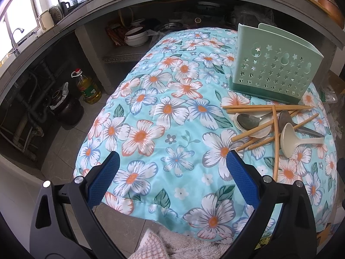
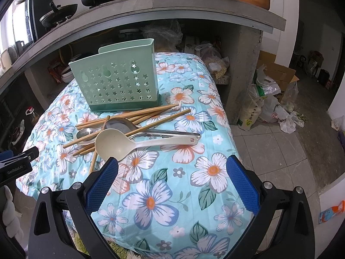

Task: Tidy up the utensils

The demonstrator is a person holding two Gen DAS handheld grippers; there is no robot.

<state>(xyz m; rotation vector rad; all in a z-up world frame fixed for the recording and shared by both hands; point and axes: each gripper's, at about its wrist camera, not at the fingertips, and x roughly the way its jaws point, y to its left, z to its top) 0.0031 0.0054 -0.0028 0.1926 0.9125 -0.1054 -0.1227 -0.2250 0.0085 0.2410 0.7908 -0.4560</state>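
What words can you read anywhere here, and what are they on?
"GenRobot.AI": white letters on the black body of the left tongs, seen from the right wrist view.
Oil bottle: label too blurred to read.
Rice sack: printing too small to read.
Packet on the floor: unreadable.

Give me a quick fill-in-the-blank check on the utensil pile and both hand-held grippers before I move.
1. The green utensil holder has cut-outs shaped like ____.
2. The cream ladle lies on top of the wooden ____.
3. Both the left hand-held gripper and the right hand-held gripper are ____ and hold nothing.
4. The cloth under everything has a ____ print.

Missing words: stars; chopsticks; open; floral
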